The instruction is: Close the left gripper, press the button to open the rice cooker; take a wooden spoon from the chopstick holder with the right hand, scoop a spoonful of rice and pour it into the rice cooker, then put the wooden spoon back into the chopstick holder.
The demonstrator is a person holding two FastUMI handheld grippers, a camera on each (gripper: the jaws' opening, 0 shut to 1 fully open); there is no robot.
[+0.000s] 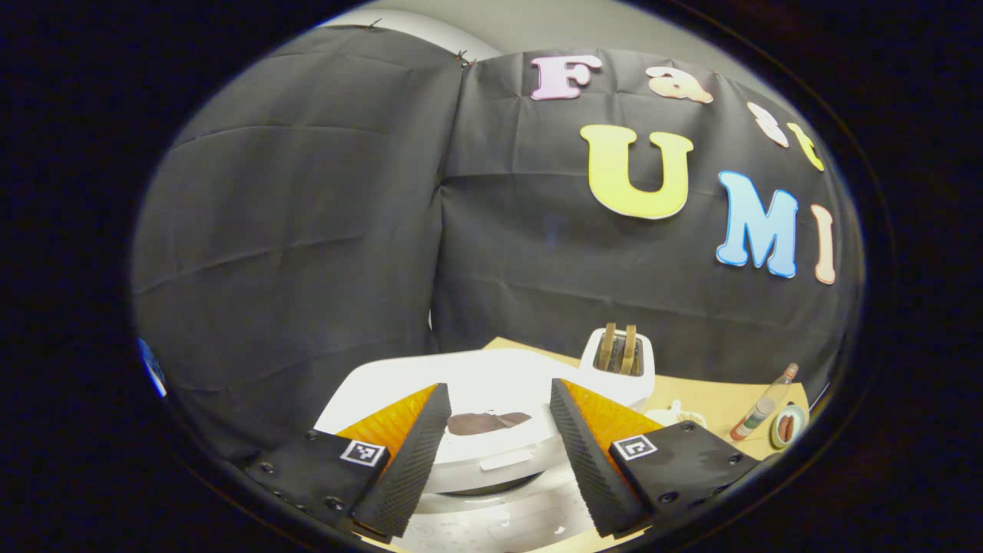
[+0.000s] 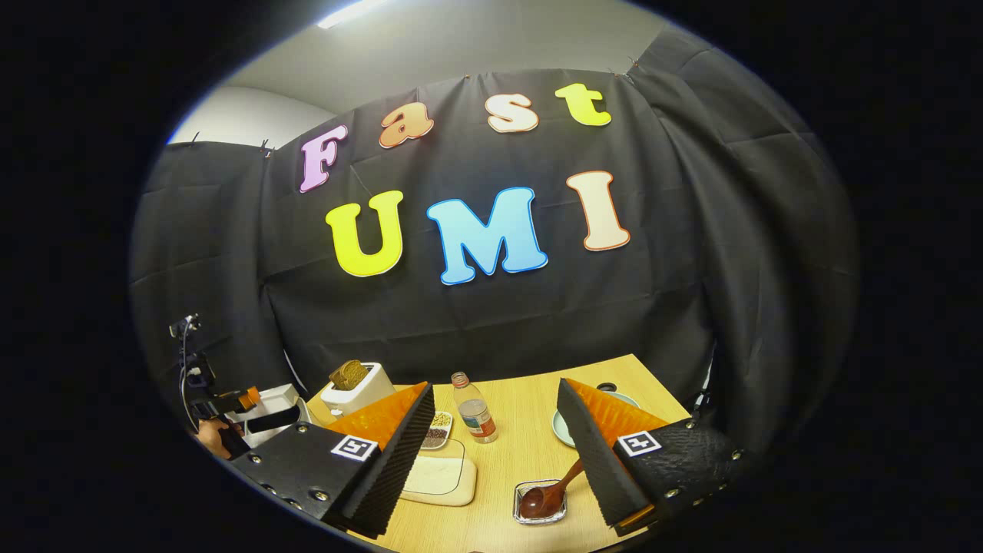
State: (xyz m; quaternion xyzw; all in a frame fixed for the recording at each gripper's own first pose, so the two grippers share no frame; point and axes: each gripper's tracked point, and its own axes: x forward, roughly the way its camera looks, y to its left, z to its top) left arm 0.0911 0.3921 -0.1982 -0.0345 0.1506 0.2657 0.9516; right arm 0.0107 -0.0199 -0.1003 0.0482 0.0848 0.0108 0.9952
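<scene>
My left gripper stands open just above the white rice cooker, whose lid is down with a brown patch on top; nothing sits between its fingers. In the right gripper view, the cooker stands at the far left with the left gripper and a hand over it. My right gripper is open and holds nothing, hovering over the wooden table. A dark wooden spoon rests bowl-down in a small clear square holder, its handle leaning toward my right finger.
A white toaster with bread stands behind the cooker, also in the left gripper view as the toaster. A small bottle, a dish of grains, a pale board and a light plate lie on the table.
</scene>
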